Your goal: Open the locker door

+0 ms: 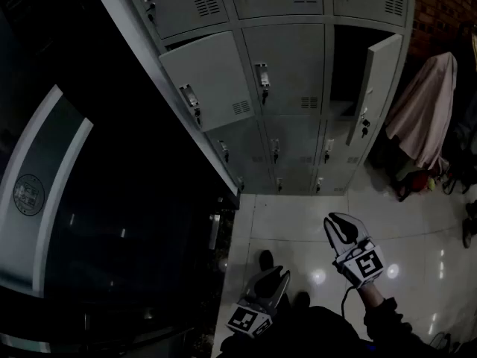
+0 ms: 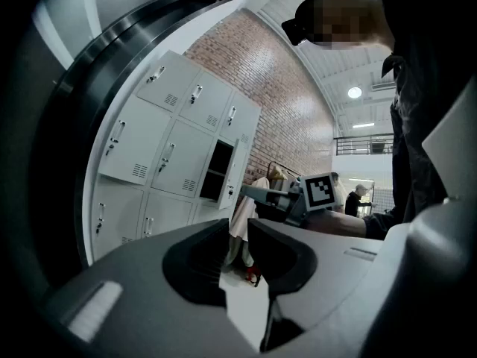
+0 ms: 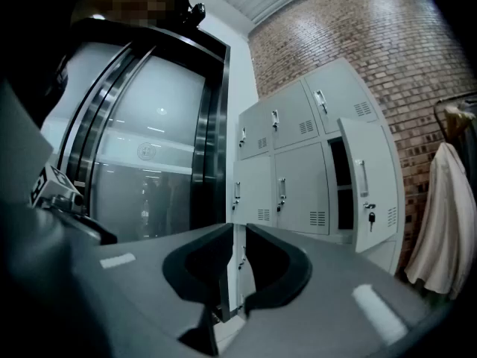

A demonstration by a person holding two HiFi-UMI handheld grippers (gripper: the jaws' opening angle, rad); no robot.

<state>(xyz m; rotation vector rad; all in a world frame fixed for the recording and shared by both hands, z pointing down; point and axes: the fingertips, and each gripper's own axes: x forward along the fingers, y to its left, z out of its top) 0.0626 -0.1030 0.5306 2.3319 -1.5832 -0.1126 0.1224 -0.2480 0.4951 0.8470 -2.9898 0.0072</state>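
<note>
Matt metal lockers (image 1: pixel 287 73), glossy floor (image 1: pixel 417 230)

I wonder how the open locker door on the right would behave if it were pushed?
The open door looks like thin sheet metal hinged on one side, so it would probably swing easily yet stay stiff. The key hanging at its lock may jingle.

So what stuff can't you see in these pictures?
- Inside the open locker: head view, too dark to tell if anything is in there.
- Under the pale cloth: head view, the cloth covers whatever is beneath it.
- The key in the open door: right gripper view, too small to show any number or tag.
</note>
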